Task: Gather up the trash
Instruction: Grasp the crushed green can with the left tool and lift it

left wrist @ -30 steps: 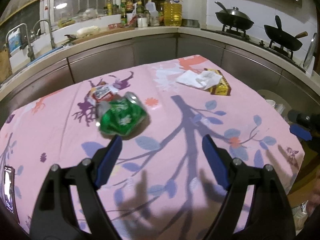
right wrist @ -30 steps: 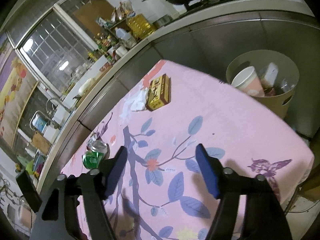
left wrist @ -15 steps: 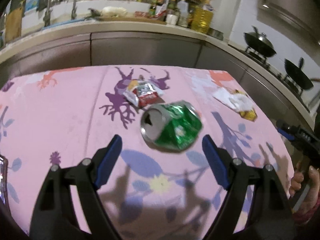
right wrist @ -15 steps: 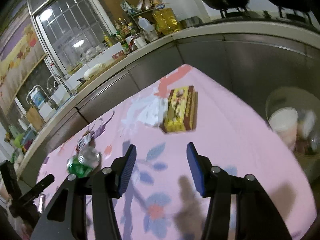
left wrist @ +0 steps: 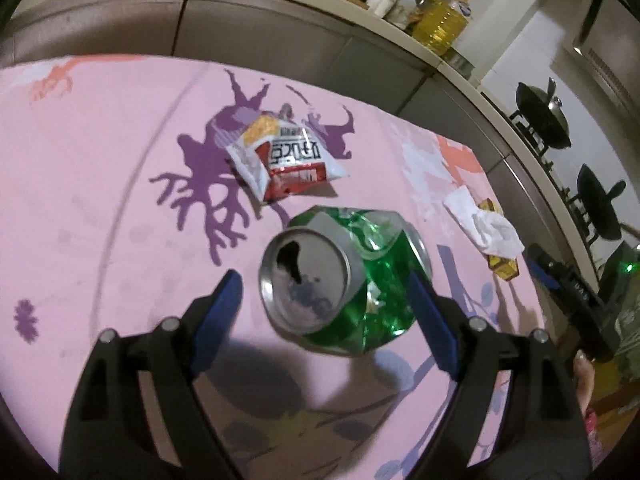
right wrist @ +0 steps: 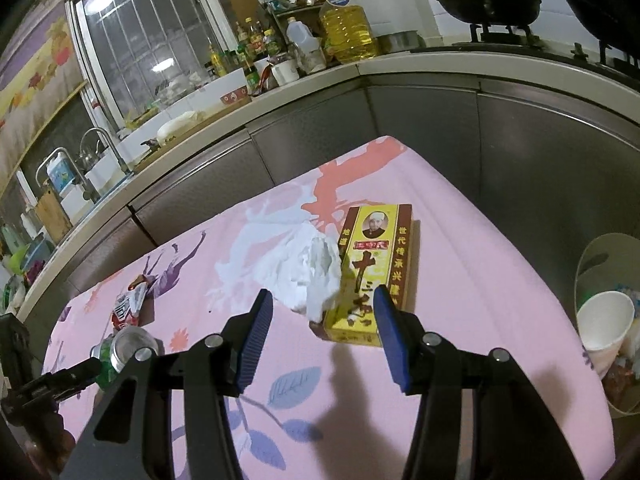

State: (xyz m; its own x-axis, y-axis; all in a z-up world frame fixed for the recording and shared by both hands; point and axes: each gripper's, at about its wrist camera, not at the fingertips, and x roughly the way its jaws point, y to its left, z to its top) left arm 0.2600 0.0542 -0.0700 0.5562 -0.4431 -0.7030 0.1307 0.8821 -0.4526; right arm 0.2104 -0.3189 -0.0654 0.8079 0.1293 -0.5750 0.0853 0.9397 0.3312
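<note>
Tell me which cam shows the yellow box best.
Right wrist view. The yellow box lies in full ahead of the right hand-held gripper, printed face legible, crumpled tissue over its left edge. In the left wrist view only small yellow corners show from under the tissue.

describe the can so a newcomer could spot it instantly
On the pink floral tablecloth, look just ahead of the left gripper. The crushed green can lies on its side beside a red-and-white snack wrapper; it is the only shiny metal item there.
</note>
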